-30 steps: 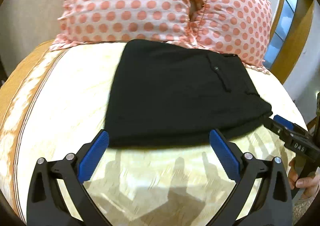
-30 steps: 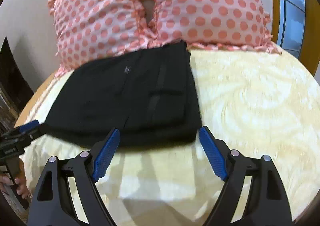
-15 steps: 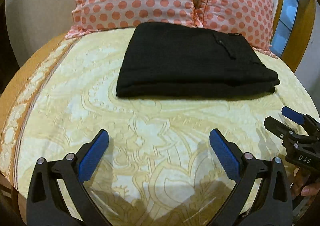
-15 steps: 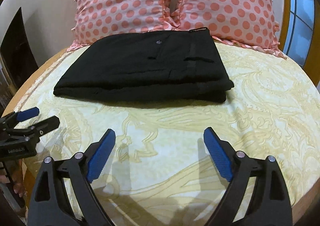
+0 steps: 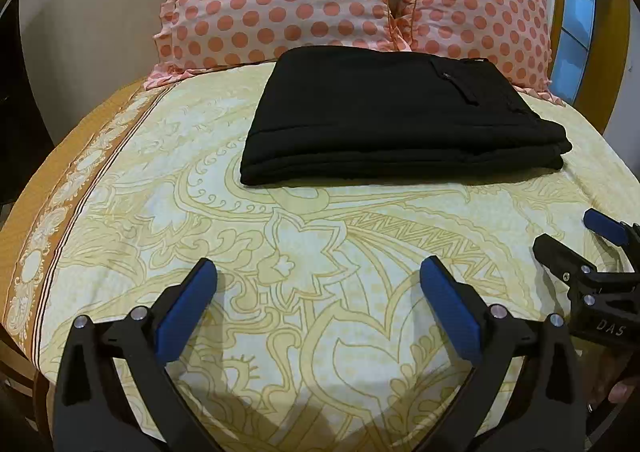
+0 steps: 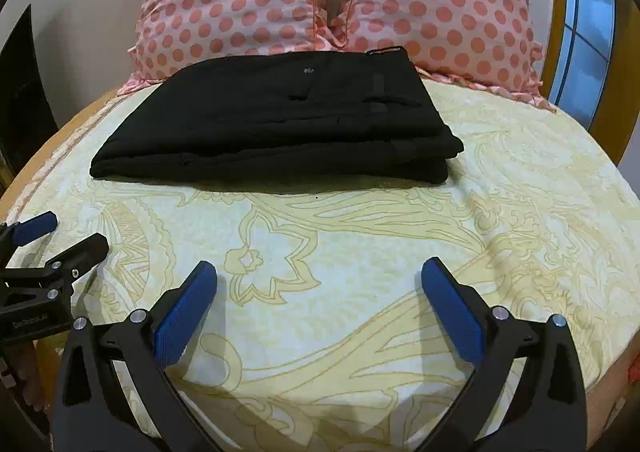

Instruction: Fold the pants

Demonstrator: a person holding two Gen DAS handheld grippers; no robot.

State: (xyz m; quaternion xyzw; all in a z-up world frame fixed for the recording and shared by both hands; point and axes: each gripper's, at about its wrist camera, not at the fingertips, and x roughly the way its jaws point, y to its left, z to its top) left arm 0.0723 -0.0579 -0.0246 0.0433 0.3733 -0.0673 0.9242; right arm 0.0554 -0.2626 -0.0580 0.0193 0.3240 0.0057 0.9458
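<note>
Both grippers, left gripper (image 5: 318, 278) and right gripper (image 6: 319, 278), hold jaws wide and empty, well apart from the folded pants (image 5: 396, 119).

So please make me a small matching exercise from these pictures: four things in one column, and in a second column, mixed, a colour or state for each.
Things:
1. pants
2. pillows
3. bedsheet
4. left gripper

Colour or state:
A. pale yellow with a floral pattern
B. open, empty, blue pads on its fingers
C. black, folded, lying flat
D. pink with darker dots

Pairs: 1-C, 2-D, 3-A, 4-B
</note>
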